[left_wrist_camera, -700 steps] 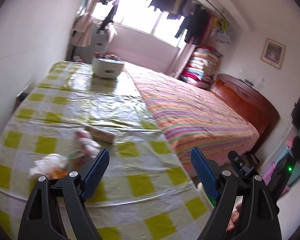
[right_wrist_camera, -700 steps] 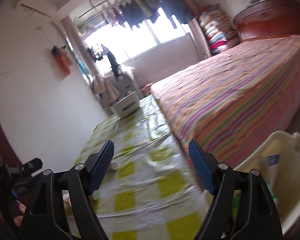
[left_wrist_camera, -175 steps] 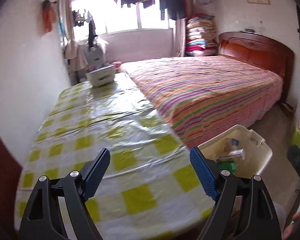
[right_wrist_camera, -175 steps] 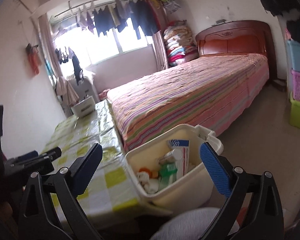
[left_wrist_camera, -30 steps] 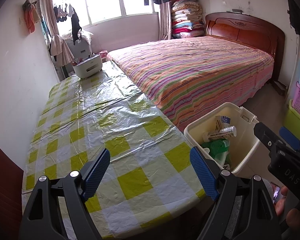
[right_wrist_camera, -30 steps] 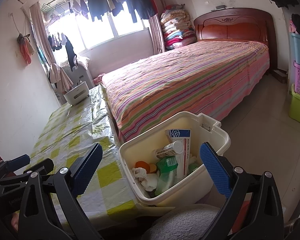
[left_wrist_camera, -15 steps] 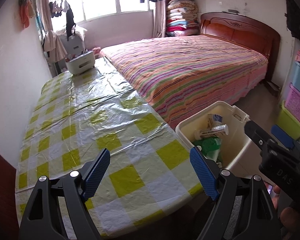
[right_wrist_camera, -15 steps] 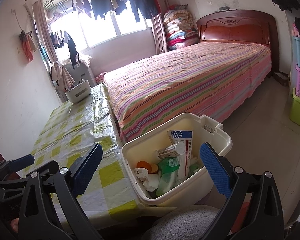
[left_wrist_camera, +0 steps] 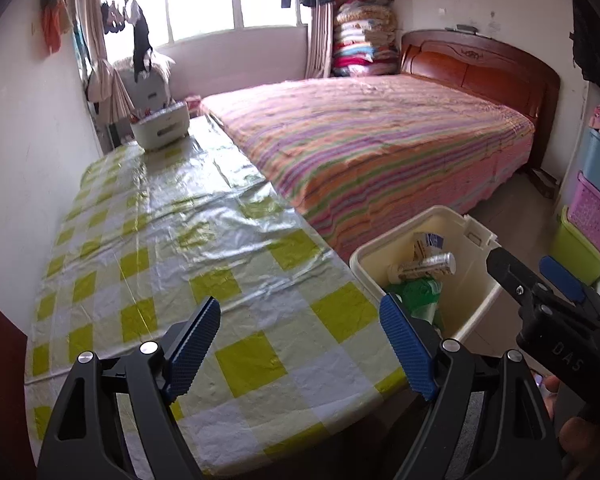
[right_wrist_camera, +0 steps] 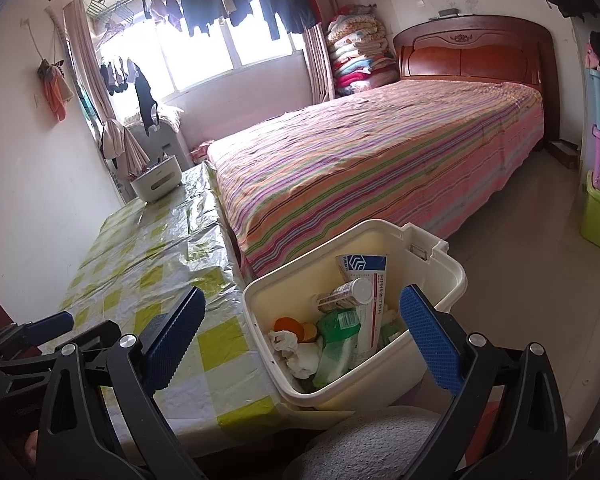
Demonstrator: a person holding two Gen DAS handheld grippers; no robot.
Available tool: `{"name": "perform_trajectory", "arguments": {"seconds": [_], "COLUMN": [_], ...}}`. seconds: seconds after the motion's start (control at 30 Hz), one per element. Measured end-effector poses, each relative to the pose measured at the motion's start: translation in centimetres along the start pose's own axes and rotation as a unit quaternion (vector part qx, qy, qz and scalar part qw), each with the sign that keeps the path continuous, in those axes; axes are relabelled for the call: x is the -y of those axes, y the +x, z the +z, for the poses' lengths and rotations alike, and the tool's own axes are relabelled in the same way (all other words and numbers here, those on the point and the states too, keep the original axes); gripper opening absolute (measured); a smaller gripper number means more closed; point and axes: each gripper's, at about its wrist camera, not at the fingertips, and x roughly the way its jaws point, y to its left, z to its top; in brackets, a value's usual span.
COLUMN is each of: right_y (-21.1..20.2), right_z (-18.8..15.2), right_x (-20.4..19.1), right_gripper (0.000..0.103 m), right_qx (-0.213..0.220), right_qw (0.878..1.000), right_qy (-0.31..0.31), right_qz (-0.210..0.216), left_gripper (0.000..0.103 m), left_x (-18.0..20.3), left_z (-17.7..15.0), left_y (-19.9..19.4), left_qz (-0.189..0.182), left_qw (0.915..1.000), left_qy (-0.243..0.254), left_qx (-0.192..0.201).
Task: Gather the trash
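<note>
Right wrist view: bin [right_wrist_camera: 440, 276] at 12 o'clock holds the trash; table [left_wrist_camera: 180, 240] bare. Right gripper [right_wrist_camera: 300, 334] and left gripper [left_wrist_camera: 300, 346] gape wide, empty. Collection looks complete; next, scan for strays.

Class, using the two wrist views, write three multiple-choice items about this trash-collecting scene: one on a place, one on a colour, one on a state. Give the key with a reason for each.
1. Where does the bin stand?
A. on the bed
B. off the table's corner nearest the bed
C. under the window

2. What colour are the squares on the tablecloth?
A. yellow-green
B. red
C. blue

3. How is the left gripper?
A. shut on a bottle
B. shut on a tissue
C. open, holding nothing

Key: 1 B, its rim meets the table corner beside the bed. 2 A, yellow-green squares alternate with white. 3 C, only cloth shows between the pads.
</note>
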Motion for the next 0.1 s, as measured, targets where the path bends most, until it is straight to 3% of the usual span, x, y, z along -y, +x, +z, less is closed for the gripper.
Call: {"name": "perform_trajectory", "arguments": {"seconds": [0.1], "right_y": [0.07], "right_z": [-0.05], "right_x": [0.03], "right_gripper": [0.096], "right_qx": [-0.001], "right_qw": [1.000], "right_qy": [0.001], "right_qz": [0.001], "left_gripper": [0.080], "left_x": [-0.15], "left_z": [-0.18], "left_y": [0.06], "left_qz": [-0.002], "left_qw": [1.0000], "left_qy": [-0.003], "left_qx": [-0.003]}}
